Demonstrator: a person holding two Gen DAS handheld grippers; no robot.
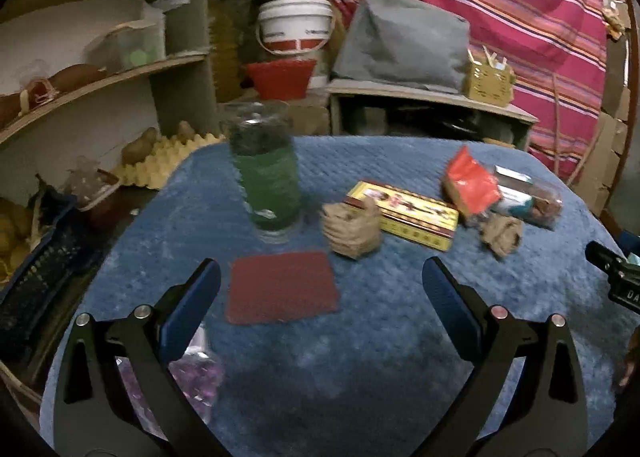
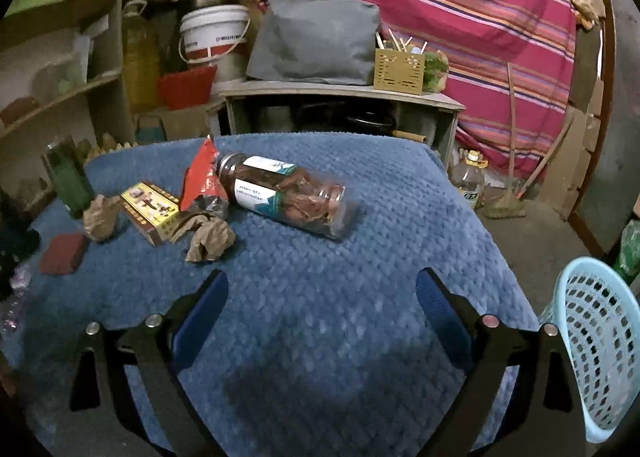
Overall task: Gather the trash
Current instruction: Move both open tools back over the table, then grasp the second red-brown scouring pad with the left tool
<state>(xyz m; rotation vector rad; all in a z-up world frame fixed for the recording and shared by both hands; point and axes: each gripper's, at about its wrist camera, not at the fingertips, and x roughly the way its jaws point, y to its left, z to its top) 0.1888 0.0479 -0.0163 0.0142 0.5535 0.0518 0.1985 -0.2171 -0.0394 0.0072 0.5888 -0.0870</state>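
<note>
Both grippers – left (image 1: pixel 322 281), right (image 2: pixel 322 289) – hanging w/ jaws apart, empty; paper wads (image 2: pixel 210 239) lying ahead, untouched

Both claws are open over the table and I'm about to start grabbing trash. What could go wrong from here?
1. The tall glass jar stands upright right beside one crumpled paper ball; the left claw could tip it.
2. The other paper ball touches the red wrapper, which may drag along.
</note>
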